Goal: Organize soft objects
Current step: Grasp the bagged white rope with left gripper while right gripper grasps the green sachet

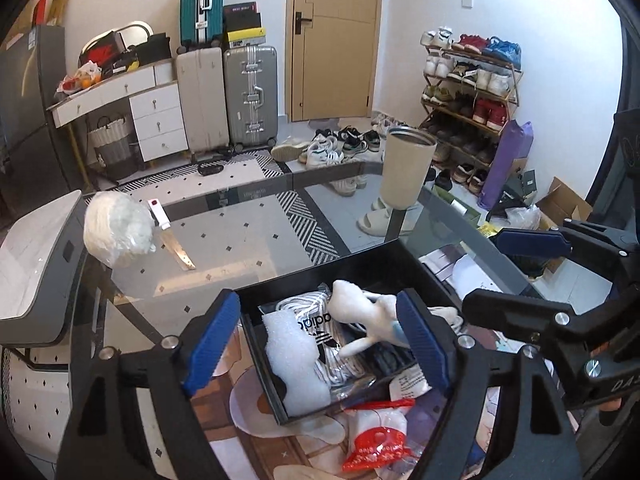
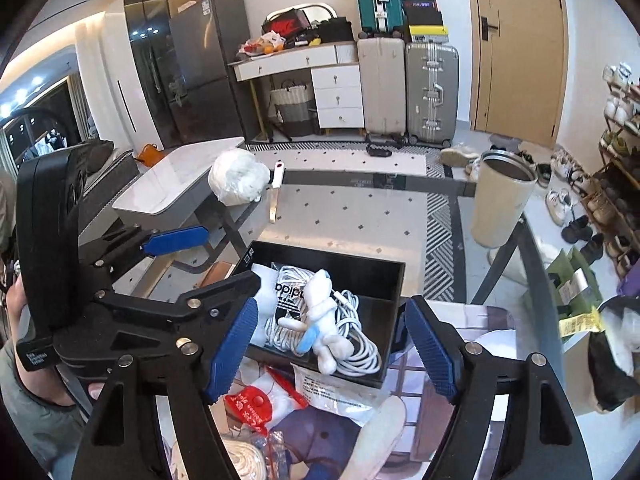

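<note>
A black box [image 1: 360,268] [image 2: 376,268] sits on the glass table. In it lie a white plush toy [image 1: 360,312] [image 2: 320,312], a coiled white cable [image 2: 356,340], a white foam piece [image 1: 296,364] and an adidas bag [image 1: 316,330]. My left gripper [image 1: 320,340] is open and empty just above the box's near side. My right gripper [image 2: 332,344] is open and empty over the box too; it shows at the right of the left wrist view [image 1: 520,264]. A red-and-white packet [image 1: 376,440] [image 2: 260,400] lies in front of the box.
A white wrapped bundle [image 1: 116,232] [image 2: 238,178] and a knife [image 1: 172,236] [image 2: 276,192] lie at the table's far left. A beige tumbler [image 1: 406,168] [image 2: 500,200] stands at the far right. Suitcases, a desk and a shoe rack stand beyond.
</note>
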`<state>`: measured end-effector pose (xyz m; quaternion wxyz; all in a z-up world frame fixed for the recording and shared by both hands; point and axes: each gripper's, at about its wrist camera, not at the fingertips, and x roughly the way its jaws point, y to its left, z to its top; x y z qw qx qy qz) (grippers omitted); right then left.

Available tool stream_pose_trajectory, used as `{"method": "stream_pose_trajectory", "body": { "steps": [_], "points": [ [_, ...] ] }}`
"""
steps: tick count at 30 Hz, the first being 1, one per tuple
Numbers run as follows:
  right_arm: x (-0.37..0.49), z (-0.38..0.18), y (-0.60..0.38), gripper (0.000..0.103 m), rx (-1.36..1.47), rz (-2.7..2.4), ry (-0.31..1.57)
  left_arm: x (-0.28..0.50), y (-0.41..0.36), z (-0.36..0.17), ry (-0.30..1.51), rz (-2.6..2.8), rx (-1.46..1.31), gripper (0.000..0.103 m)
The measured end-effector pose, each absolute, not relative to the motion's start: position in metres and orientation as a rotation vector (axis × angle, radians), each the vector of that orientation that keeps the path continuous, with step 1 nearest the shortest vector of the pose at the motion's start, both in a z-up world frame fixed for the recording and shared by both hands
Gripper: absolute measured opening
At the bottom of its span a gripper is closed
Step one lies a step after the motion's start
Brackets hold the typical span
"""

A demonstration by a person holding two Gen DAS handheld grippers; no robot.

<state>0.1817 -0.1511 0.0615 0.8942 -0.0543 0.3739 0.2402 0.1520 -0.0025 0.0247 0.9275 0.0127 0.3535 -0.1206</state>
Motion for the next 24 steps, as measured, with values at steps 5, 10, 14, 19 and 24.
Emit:
{"method": "stream_pose_trajectory", "body": {
  "steps": [5,10,14,19,24],
  "points": [
    [0.157,0.075,-0.157,0.082,-0.146,0.543,0.768,0.129,0.0,0.04,0.69,-0.245,0.045,0.092],
    [0.13,0.072,-0.171,0.082,-0.163,0.633,0.832,0.093,-0.005,0.041,0.711,-0.353,0.095,0.097],
    [0.107,0.052,-0.184,0.082,-0.183,0.688,0.92,0.07,-0.011,0.025,0.762,-0.407,0.134,0.097],
    [0.084,0.017,-0.184,0.082,-0.274,0.737,1.009,0.045,-0.03,-0.003,0.851,-0.466,0.176,0.097],
    [0.068,-0.014,-0.18,0.082,-0.419,0.816,1.084,0.03,-0.047,-0.028,0.905,-0.481,0.229,0.097]
  ]
}}
